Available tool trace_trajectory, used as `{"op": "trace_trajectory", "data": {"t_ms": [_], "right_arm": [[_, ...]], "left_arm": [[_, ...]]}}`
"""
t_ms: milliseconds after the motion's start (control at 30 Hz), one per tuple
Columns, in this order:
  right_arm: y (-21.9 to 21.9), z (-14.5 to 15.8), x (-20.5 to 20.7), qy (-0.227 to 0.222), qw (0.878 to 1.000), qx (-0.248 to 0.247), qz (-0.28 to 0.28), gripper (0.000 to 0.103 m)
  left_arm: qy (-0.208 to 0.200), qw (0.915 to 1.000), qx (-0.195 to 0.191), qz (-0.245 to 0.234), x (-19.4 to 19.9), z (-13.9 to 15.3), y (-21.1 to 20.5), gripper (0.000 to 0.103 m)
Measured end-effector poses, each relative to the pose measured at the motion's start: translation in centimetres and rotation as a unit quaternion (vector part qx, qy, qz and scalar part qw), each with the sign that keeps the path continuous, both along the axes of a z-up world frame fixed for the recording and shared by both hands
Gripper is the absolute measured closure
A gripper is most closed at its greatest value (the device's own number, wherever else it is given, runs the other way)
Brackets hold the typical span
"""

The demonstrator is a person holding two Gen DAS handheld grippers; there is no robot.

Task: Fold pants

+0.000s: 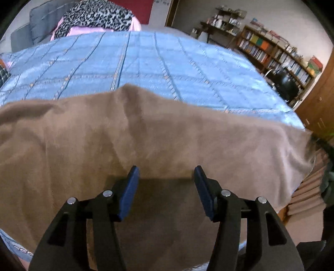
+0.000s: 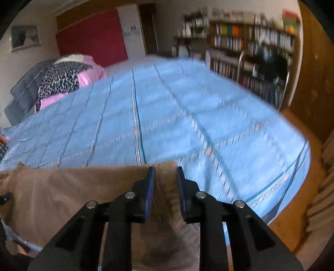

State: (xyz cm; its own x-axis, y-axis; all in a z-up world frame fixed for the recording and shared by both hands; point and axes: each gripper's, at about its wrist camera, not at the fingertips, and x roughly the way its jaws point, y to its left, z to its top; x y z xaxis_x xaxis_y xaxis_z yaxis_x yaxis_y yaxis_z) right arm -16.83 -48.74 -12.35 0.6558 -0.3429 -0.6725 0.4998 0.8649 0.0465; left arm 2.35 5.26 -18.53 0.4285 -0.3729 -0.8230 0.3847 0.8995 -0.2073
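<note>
The tan-brown pants (image 1: pixel 146 133) lie spread across the near part of a bed with a blue checked cover (image 1: pixel 146 60). My left gripper (image 1: pixel 166 172) is open, its blue pads wide apart just above the pants, holding nothing. In the right wrist view the pants (image 2: pixel 62 187) stretch to the left. My right gripper (image 2: pixel 165 170) is shut on a bunched edge of the pants, which is pinched between its pads and raised off the blue cover (image 2: pixel 187 116).
Pillows and a leopard-print cloth (image 1: pixel 98 16) lie at the head of the bed. Bookshelves (image 1: pixel 277 54) and a black chair (image 1: pixel 286 83) stand to the right. The bed's right edge drops to a wooden floor (image 2: pixel 292 208).
</note>
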Motion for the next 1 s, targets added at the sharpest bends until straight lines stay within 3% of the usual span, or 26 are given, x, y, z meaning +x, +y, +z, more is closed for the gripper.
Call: {"op": "trace_trajectory", "data": {"t_ms": [100, 300, 367, 433, 500, 567, 633, 767, 1000], "right_arm": [[-0.3, -1.1, 1.2, 0.016, 1.0, -0.013, -0.001, 0.082], [0.1, -6.2, 3.4, 0.087, 0.995, -0.041, 0.004, 0.08], [0.5, -5.8, 3.4, 0.091, 0.994, -0.054, 0.0, 0.073], [0.8, -4.5, 2.8, 0.078, 0.996, -0.049, -0.005, 0.057], [1.6, -3.1, 2.3, 0.061, 0.996, -0.065, -0.013, 0.048], [2.7, -1.7, 1.9, 0.045, 0.995, -0.084, -0.02, 0.045], [4.2, -0.3, 1.7, 0.029, 0.995, -0.097, -0.022, 0.045], [6.9, 0.5, 2.3, 0.006, 0.998, -0.056, 0.003, 0.045], [12.4, -1.8, 5.3, 0.025, 0.997, -0.008, 0.075, 0.045]], "left_arm": [[0.003, 1.0, -0.001, 0.006, 0.0, -1.1, 0.2, 0.047], [0.001, 1.0, 0.003, 0.005, -0.1, -1.1, 0.1, 0.046], [0.005, 1.0, 0.001, 0.008, -0.1, -0.5, 0.6, 0.046], [-0.002, 0.9998, 0.003, 0.018, -0.2, 0.4, 1.5, 0.041], [-0.017, 0.9989, 0.0, 0.043, 0.0, 1.4, 3.5, 0.037], [-0.025, 0.9972, -0.001, 0.07, 0.2, 2.1, 5.4, 0.037], [-0.031, 0.9943, -0.003, 0.102, 0.5, 2.7, 7.8, 0.037], [-0.056, 0.9834, 0.016, 0.172, 1.5, 3.9, 12.8, 0.037], [-0.059, 0.9599, 0.084, 0.261, 6.5, 3.5, 20.2, 0.037]]}}
